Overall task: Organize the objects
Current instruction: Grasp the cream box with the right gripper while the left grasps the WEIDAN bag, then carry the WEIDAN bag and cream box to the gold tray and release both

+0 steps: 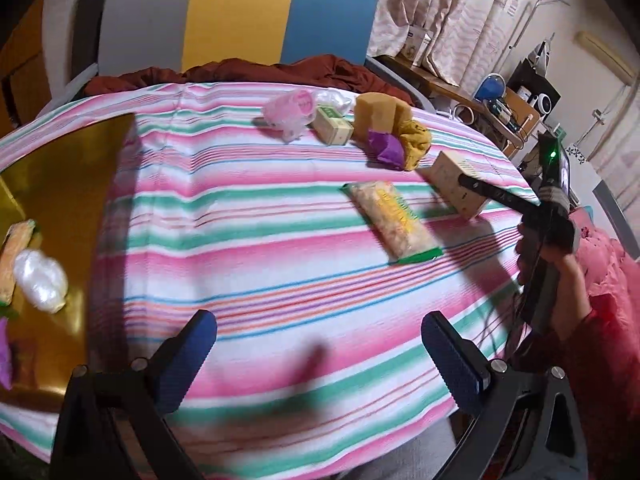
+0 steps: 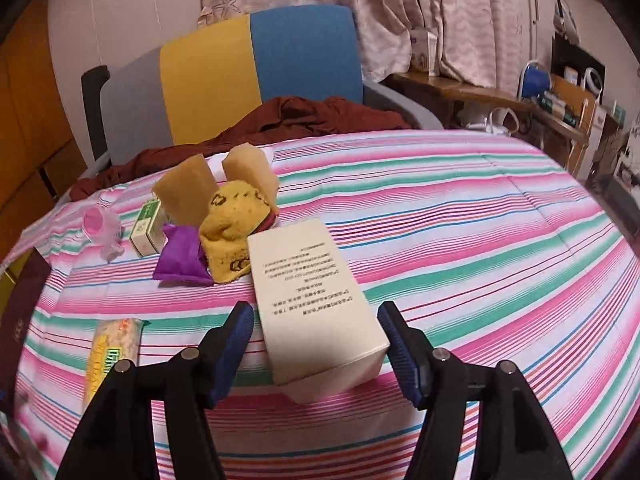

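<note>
With the right tongs [image 2: 316, 354] standing apart around the cream printed cardboard box [image 2: 316, 300] on the striped counter [image 2: 480, 240], pads not yet pressing, square them on its long sides before closing, while the left tongs [image 1: 320, 354] gape empty, gold tray [image 1: 60, 200] at nine o'clock.

Black claws [image 2: 316, 352], blue ribbed pads [image 2: 400, 350], silver screws; red sleeve [image 1: 608, 344].
</note>
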The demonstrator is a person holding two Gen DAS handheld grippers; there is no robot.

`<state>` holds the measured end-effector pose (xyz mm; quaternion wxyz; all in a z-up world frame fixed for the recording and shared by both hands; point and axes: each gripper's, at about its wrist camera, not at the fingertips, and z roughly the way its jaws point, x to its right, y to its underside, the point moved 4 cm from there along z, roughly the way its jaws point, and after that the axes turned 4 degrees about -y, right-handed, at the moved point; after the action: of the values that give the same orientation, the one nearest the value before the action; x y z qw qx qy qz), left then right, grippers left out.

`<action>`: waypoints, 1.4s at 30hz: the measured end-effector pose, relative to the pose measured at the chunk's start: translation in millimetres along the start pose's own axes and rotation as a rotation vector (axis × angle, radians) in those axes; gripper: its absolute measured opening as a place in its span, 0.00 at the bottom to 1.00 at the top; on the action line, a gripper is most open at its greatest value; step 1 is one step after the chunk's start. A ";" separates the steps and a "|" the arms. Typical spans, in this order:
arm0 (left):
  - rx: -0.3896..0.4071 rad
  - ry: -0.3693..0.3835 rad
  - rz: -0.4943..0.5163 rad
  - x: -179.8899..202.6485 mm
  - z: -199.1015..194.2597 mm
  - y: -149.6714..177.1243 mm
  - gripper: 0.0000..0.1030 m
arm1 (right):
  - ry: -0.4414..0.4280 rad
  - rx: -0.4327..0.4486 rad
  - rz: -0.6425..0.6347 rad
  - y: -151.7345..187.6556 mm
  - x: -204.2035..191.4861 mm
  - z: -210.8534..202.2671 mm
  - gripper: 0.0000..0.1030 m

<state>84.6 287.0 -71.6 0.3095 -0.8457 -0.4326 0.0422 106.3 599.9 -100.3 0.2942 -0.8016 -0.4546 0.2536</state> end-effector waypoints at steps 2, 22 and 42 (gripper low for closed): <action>0.006 -0.013 0.011 9.4 5.7 -6.5 1.00 | 0.025 0.014 0.005 1.7 -4.1 5.2 0.63; -0.047 -0.099 0.126 96.0 120.7 -70.4 0.87 | 0.214 0.123 0.142 14.7 4.5 -2.7 0.50; 0.130 -0.108 0.259 72.1 105.3 -33.9 0.45 | 0.205 0.175 0.041 18.3 -24.4 -14.2 0.50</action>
<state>69.8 407.7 -123.2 0.3321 -0.8691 -0.3322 0.1550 115.3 567.5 -99.8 0.4027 -0.8038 -0.3816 0.2148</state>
